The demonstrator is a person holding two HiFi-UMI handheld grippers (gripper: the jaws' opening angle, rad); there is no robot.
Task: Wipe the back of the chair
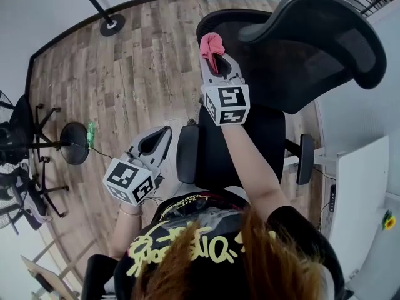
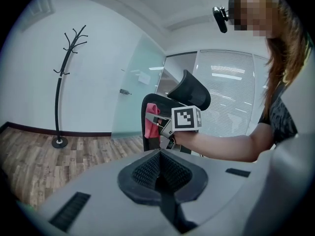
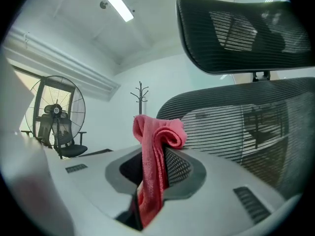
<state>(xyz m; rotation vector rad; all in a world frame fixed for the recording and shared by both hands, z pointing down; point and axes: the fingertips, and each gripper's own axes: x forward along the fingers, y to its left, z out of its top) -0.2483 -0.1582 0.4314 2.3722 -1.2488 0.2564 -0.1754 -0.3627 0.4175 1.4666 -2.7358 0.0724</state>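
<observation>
Right tool (image 1: pixel 214 60) clamps pink cloth (image 1: pixel 211 44) near mesh chair back (image 1: pixel 312 49).

The pink cloth (image 3: pixel 153 146) looks soft and fuzzy. The chair back (image 3: pixel 246 127) is black net. The floor (image 1: pixel 131 67) is wood.

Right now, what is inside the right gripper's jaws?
A pink cloth, clamped by the right gripper, its folded top poking out near the chair back. Its lower end is hidden between the jaws.

Blk tee (image 1: pixel 300 227) w/ yellow print (image 1: pixel 181 249), grey claws (image 1: pixel 164 133) (image 1: pixel 219 58)
</observation>
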